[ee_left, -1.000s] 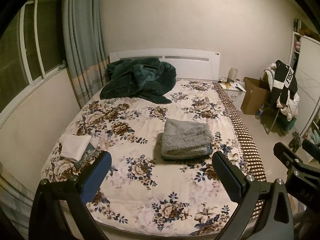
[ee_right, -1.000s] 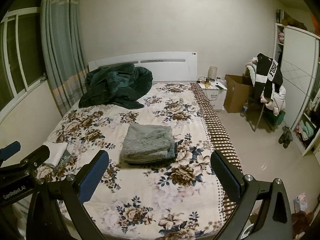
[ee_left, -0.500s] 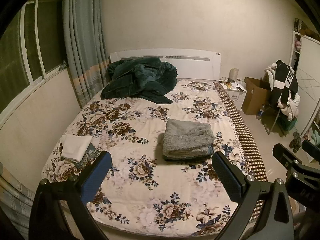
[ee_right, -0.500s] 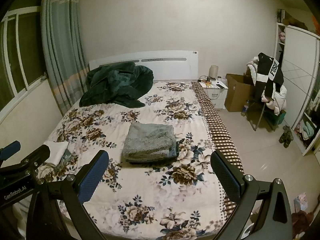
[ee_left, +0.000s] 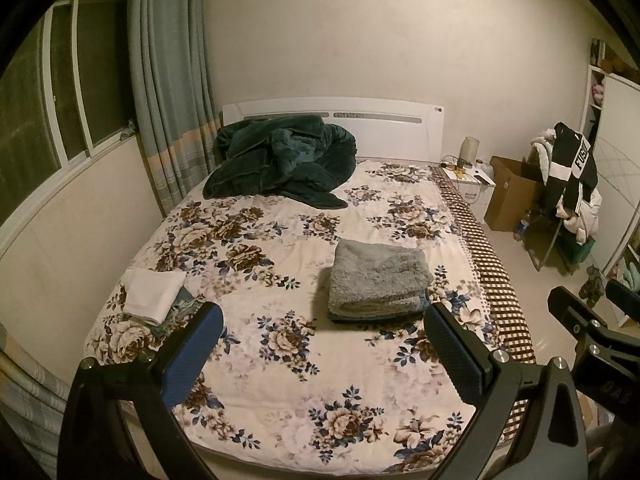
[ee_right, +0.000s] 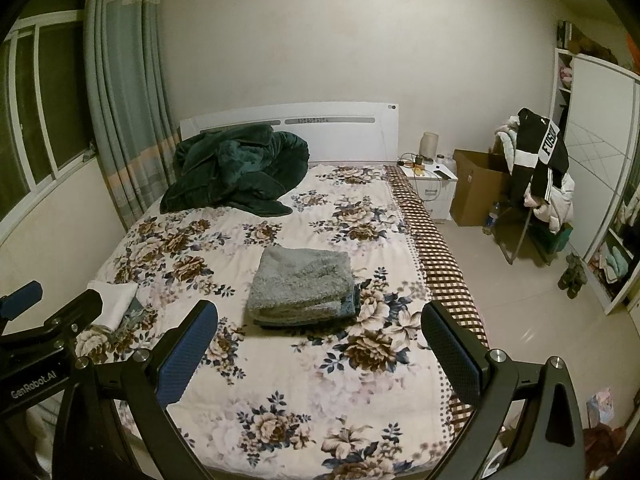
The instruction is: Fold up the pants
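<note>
Fuzzy grey pants [ee_left: 378, 278] [ee_right: 302, 284] lie folded into a thick rectangle on the floral bed [ee_left: 280, 368] [ee_right: 304, 384], right of its middle. My left gripper [ee_left: 322, 344] hovers open above the foot of the bed, nothing between its fingers, well short of the pants. My right gripper [ee_right: 320, 346] is open too, at about the same height and distance, empty. Each gripper's black frame shows at the edge of the other's view: the right one [ee_left: 592, 332], the left one [ee_right: 44, 320].
A dark green blanket [ee_left: 280, 160] is heaped at the headboard. A small folded white cloth [ee_left: 154, 290] over a blue patterned piece lies near the bed's left edge. A nightstand [ee_right: 430, 184], cardboard box [ee_right: 476, 188] and clothes-laden chair [ee_right: 536, 184] stand right.
Both views have drifted slightly back and up, so the bed and folded pants sit a little lower and farther away. The grippers stay open and the pants have not moved.
</note>
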